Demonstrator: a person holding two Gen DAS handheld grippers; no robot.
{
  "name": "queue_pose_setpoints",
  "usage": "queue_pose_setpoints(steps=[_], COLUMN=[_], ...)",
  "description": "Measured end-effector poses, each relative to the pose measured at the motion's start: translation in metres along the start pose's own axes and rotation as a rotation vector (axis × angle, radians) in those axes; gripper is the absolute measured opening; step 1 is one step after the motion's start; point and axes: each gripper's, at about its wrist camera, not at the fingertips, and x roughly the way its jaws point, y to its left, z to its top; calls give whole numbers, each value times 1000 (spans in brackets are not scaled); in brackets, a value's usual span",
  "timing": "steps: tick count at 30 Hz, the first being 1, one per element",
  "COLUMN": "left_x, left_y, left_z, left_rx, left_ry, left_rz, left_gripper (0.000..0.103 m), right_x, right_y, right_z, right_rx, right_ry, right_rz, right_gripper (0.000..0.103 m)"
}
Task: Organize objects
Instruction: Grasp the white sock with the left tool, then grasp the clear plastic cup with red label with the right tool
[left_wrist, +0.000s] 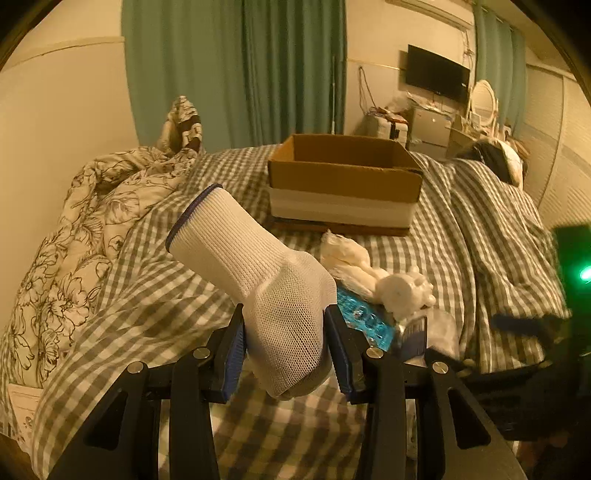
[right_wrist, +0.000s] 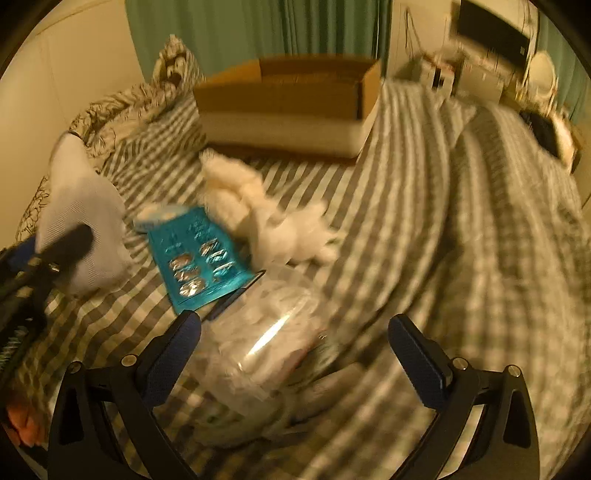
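A bed with a grey-and-white checked cover (left_wrist: 155, 280) fills both views. A floral quilt (left_wrist: 85, 218) is bunched along its left side, against a cream wall (left_wrist: 62, 110). Green curtains (left_wrist: 236, 70) hang behind the bed. To the right a dark TV (left_wrist: 437, 72) is mounted on the wall above a cluttered dresser (left_wrist: 430, 125), with an oval mirror (left_wrist: 484, 98) just beside it.
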Motion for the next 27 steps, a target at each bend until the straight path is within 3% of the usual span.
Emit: queue_pose_setpoints(steps=[7, 10, 12, 13, 17, 22, 27], left_x=[6, 8, 8, 8, 6, 3, 1], left_y=[3, 3, 4, 5, 6, 6, 6], left_z=[-3, -6, -7, -7, -4, 13, 59], left_rx=[-7, -6, -7, -9, -14, -27, -33], left_ry=[12, 15, 16, 17, 2, -26, -83], left_rz=[-14, -18, -18, -18, -14, -24, -57], left_gripper=[42, 42, 42, 42, 42, 42, 42], right_x=[41, 50, 44, 40, 11, -31, -81], right_y=[7, 18, 18, 16, 9, -1, -6], right_z=[-9, -16, -17, -15, -8, 9, 58], right_rx=[57, 6, 5, 12, -14, -19, -52], right_ry=[138, 160, 137, 123, 19, -97, -244], right_rz=[76, 21, 18, 30, 11, 56, 55], right_gripper=[102, 90, 79, 63, 63, 63, 63])
